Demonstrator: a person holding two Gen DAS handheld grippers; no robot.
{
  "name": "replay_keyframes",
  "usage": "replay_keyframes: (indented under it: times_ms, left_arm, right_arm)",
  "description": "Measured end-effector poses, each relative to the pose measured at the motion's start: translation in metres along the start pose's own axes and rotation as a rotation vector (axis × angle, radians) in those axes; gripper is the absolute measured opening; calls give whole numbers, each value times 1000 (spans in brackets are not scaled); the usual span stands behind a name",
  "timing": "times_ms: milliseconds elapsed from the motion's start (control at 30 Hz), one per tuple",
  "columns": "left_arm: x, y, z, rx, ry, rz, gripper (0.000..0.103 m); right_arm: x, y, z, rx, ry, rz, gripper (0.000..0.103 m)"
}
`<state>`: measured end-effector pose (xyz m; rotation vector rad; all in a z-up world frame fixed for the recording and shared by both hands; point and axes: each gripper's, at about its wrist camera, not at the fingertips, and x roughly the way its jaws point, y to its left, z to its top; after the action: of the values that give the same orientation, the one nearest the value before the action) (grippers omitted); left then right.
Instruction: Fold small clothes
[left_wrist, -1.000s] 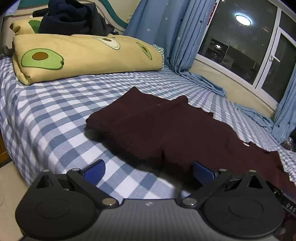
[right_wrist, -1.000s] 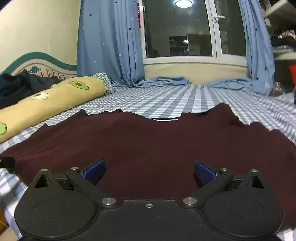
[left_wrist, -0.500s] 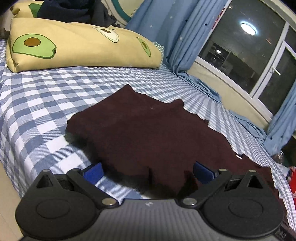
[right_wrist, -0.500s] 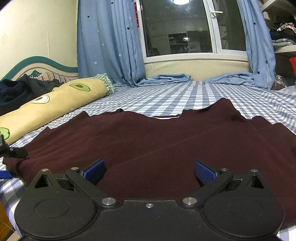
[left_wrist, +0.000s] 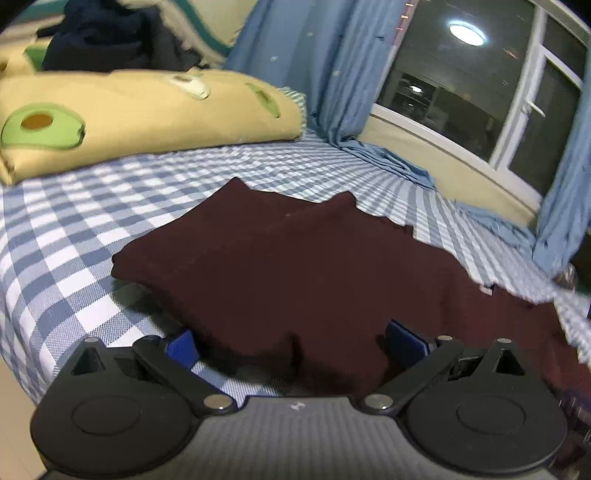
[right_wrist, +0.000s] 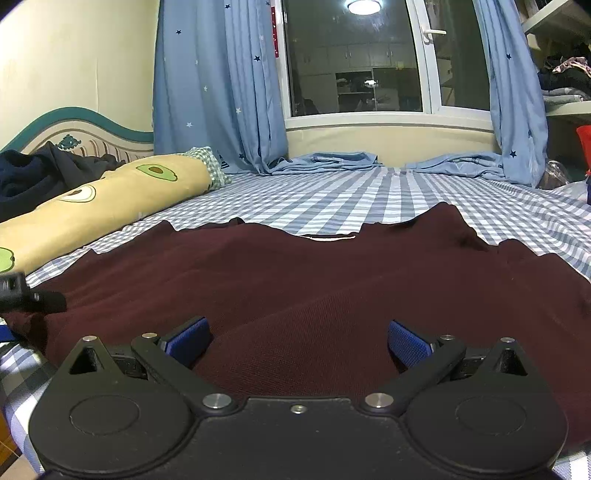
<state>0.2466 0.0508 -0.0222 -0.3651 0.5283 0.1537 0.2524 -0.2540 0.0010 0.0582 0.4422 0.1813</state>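
Checked bed (right_wrist: 369, 199): one maroon shirt (right_wrist: 314, 280), two spread claws.

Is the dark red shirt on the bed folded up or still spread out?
Mostly spread out. The dark maroon shirt lies wide and flat on the blue checked bedsheet, neckline showing; its left edge looks doubled over.

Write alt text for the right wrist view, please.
A dark maroon shirt lies spread flat on a blue-and-white checked bedsheet, with the right gripper low over its near edge, jaws open. Behind are an avocado-print pillow, blue star curtains and a dark window.
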Motion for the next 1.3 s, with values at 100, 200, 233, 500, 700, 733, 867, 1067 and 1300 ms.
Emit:
replay_keyframes:
  times_ms: [100,200,233,500,700,733,867,1067,1300]
  left_arm:
    - [-4,-4,-5,13,-19,-6,102]
    - [-6,-3,-4,-7,-25,-23,102]
    - [-6,-2,-3,-17,-25,-29,102]
    - [10,24,12,-179,-31,-64,102]
    - [16,29,17,-176,-48,-63,102]
    - [17,30,17,-178,-50,-63,102]
    - [18,32,19,-187,-54,-67,102]
    - [20,34,21,-182,-56,-51,98]
    - [17,37,24,-176,-69,24,70]
  right_arm:
    - [0,0,0,-1,-2,-2,103]
    - [0,0,0,-1,-1,-1,103]
    - [0,0,0,0,0,-1,103]
    - [-2,2,-1,-6,-7,-15,103]
    - [-2,6,-2,-33,-20,-40,103]
    - [-2,8,-2,-37,-22,-44,103]
    - [-1,10,-1,-49,-29,-55,103]
    - [-1,11,-2,-57,-32,-63,103]
    - [-1,11,-2,-47,-28,-60,103]
